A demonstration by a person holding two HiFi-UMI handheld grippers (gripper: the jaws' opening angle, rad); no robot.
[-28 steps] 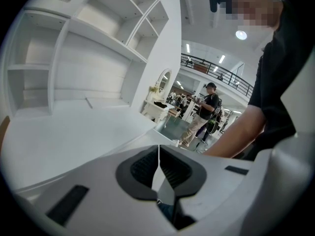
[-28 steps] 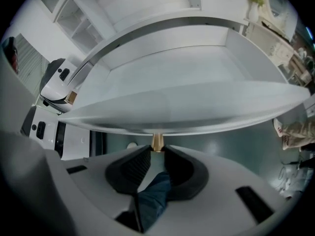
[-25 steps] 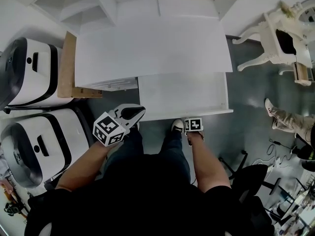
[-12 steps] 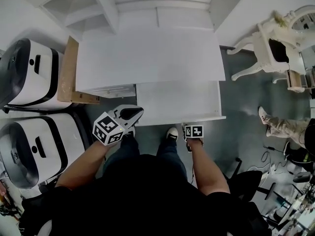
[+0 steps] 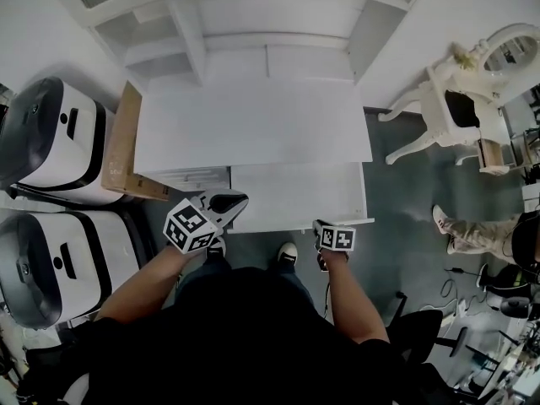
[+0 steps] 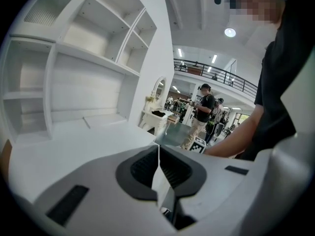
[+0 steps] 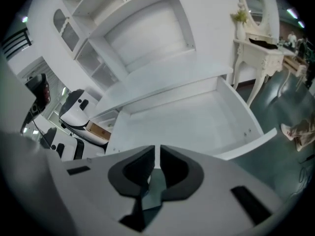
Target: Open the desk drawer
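The white desk (image 5: 253, 125) has its right-hand drawer (image 5: 295, 194) pulled out, and the drawer's inside is bare. From the right gripper view I look down into that drawer (image 7: 187, 122) below the desk top (image 7: 172, 77). My right gripper (image 5: 321, 224) sits at the drawer's front edge, near its right end. Its jaws (image 7: 157, 156) are shut with nothing visible between them. My left gripper (image 5: 229, 201) hovers at the drawer's front left corner. Its jaws (image 6: 158, 154) are shut and empty, pointing over the desk top (image 6: 74, 146).
Two white-and-black machines (image 5: 51, 142) (image 5: 59, 260) stand on the floor at left, with a wooden board (image 5: 122, 150) against the desk's side. White shelves (image 5: 253, 15) rise behind the desk. A white ornate dressing table (image 5: 460, 108) and a person's legs (image 5: 472, 230) are at right.
The head view has tilted, so more of the shelves shows. The drawer stays open and both grippers keep their places at its front edge.
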